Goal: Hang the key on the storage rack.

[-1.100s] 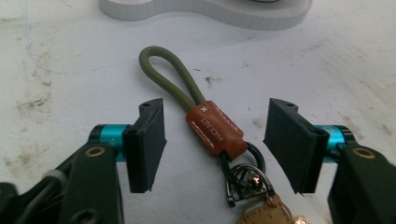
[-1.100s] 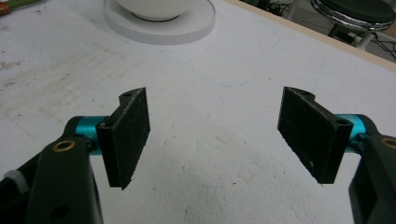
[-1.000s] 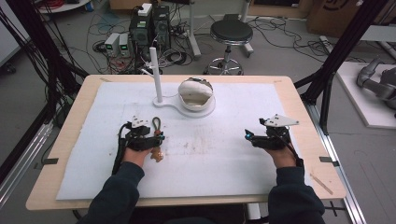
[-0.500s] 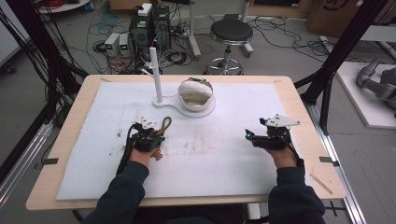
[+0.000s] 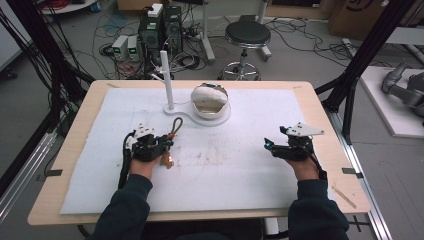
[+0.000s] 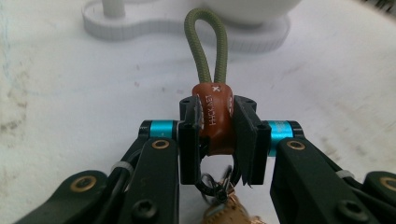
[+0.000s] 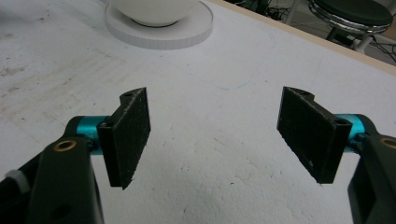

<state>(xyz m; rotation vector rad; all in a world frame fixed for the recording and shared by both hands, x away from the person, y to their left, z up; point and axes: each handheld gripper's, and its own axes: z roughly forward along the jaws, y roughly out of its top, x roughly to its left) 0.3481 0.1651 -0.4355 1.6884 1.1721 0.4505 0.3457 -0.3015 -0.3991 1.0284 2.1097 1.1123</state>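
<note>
My left gripper sits on the mat's left half, the keychain between its jaws, its loop reaching ahead toward the post. The bowl stands just right of that post. My right gripper rests well apart, on the mat's right side

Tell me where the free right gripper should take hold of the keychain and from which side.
Best bet is the olive cord loop. It sticks out clear beyond the left gripper, whose jaws are shut on the brown leather tab of the keychain. The right gripper is open; bring it from the bowl side, jaws across the loop's two strands, probably near the top.
</note>
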